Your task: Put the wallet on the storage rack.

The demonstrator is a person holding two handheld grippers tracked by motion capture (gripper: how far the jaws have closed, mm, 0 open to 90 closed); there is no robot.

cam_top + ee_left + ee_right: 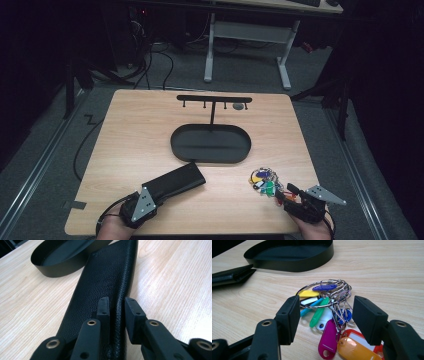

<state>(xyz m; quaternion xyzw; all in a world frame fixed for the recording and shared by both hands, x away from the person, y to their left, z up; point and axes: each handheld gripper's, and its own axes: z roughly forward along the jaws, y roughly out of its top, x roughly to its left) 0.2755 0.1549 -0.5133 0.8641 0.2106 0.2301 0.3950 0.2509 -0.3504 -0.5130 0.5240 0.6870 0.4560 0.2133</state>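
The left gripper (pixel 159 196) is low on the table (pixel 125 150), right in front of the person's left hand (pixel 116 226). Its two black jaws are pulled in close on the near end of a long black wallet (pixel 105 277). One pad (pixel 103 306) sits on the flat top of the wallet and the other is at its thin edge, so the wallet's edge is squeezed between them. The rest of the wallet lies flat on the wood and stretches away from the jaws.

The right gripper (pixel 325 315) is at the other near corner, in the person's right hand (pixel 312 227). Its jaws stand wide apart. A bunch of key tags (pixel 329 322) lies between and just past the pads, but the pads do not touch it. The pink, orange and red tags are closest to the gripper. The green, blue, white and yellow tags and the silver rings are a bit farther out.

Past the far end of the wallet, and past the tags too, sits a black oval tray (pixel 210 155). A thin post with a bar of little hooks (pixel 214 99) stands up from the back of the tray, farthest from both grippers.
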